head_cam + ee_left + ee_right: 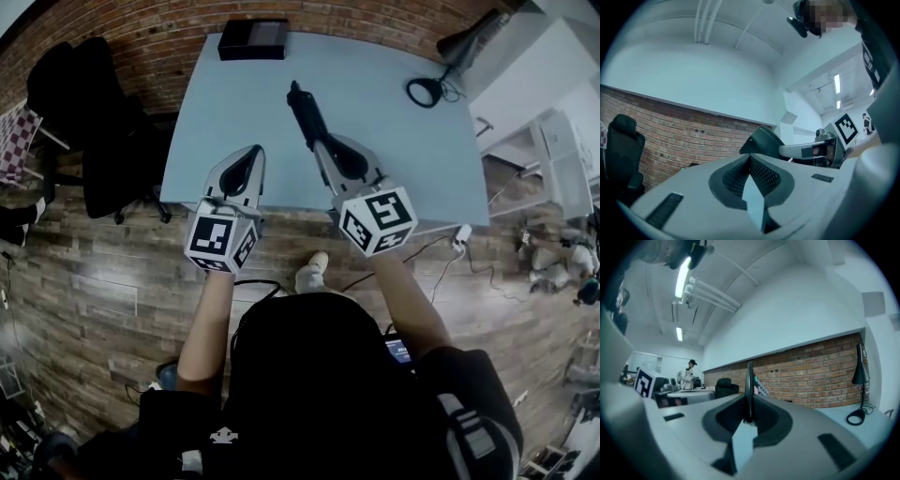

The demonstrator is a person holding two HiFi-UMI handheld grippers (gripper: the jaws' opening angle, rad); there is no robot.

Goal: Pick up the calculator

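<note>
The calculator point(302, 108) is a thin dark slab held edge-on above the light blue table point(403, 150), with my right gripper point(322, 141) shut on its near end. The right gripper view shows the calculator point(749, 390) standing upright between the jaws, its keys facing right. My left gripper point(257, 152) hovers over the table's front edge, to the left of the calculator, shut with nothing in it. The left gripper view shows its jaws closed together, and off to the right the calculator point(761, 140) held by the right gripper.
A black box point(253, 39) sits at the table's back edge. A black desk lamp point(433, 84) stands at the back right. A black office chair point(94, 122) is left of the table. Behind runs a brick wall point(820, 371). Cables and a power strip point(461, 234) lie on the wooden floor.
</note>
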